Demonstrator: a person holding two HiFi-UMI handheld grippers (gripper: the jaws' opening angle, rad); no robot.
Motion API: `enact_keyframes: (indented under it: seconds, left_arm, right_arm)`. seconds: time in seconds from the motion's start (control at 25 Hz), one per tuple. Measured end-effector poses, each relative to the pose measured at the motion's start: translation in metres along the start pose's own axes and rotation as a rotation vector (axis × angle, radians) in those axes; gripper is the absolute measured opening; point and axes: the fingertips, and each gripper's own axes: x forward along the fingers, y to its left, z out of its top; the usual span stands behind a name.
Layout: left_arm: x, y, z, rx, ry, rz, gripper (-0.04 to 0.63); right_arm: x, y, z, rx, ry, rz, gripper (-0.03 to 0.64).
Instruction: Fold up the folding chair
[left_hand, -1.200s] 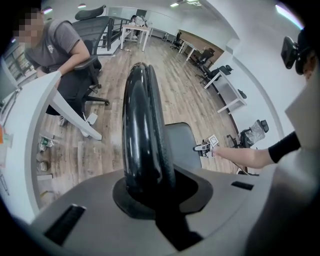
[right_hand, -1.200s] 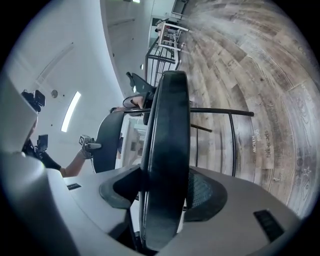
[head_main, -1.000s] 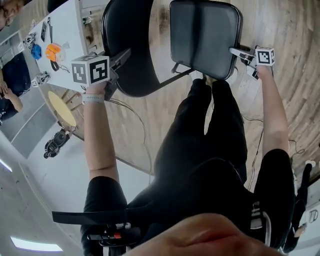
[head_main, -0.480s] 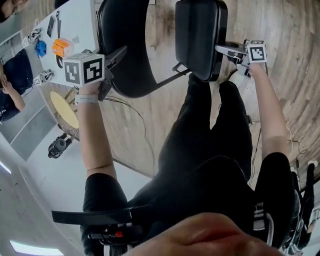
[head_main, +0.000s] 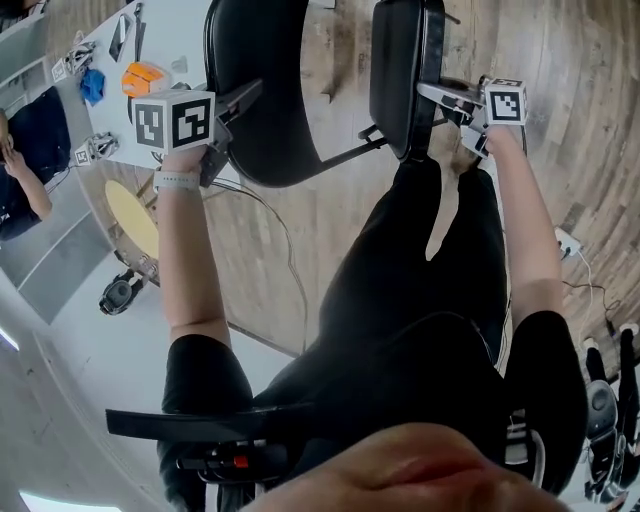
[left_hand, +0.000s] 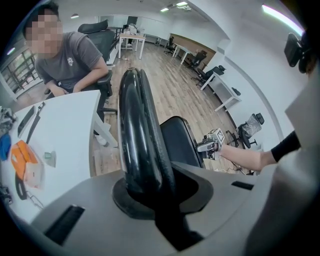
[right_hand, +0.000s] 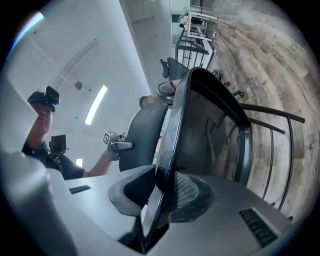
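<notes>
Left tool (head_main: 245, 98) clamps the backrest (head_main: 262, 90) rim as anchor while right tool (head_main: 428, 92), jaws closing on the seat (head_main: 400, 70) edge between them, holds it upturned, evidently for folding.

backrest (left_hand: 135, 130): glossy black, likely plastic | floor (head_main: 590, 120): matt wood

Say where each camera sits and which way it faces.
Head view: on the person's head, facing steeply down at backrest, seat and floor; shows forearms, legs, left gripper, right gripper.
Left gripper view: on the left gripper, facing along jaws clamped on the backrest rim, toward a white desk; shows the right forearm.
Right gripper view: on the right gripper, facing along closing jaws with the seat edge between; shows the left forearm.
Shared: each gripper view catches the other gripper.
</notes>
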Motion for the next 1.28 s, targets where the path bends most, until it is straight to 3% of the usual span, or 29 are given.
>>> enact_keyframes:
  seconds: [0.28, 0.68, 1.28]
  left_arm:
    - [-0.014, 0.029, -0.006, 0.007, 0.012, -0.009, 0.06]
    - [-0.03, 0.061, -0.012, 0.0, 0.021, 0.003, 0.06]
    - [-0.042, 0.097, -0.022, -0.006, 0.024, 0.037, 0.06]
  right_arm:
    - [0.065, 0.008, 0.003, -0.039, 0.042, -0.021, 0.081]
    - [0.149, 0.007, 0.001, 0.047, 0.06, -0.007, 0.081]
    - [0.261, -0.009, -0.004, 0.034, 0.134, -0.064, 0.083]
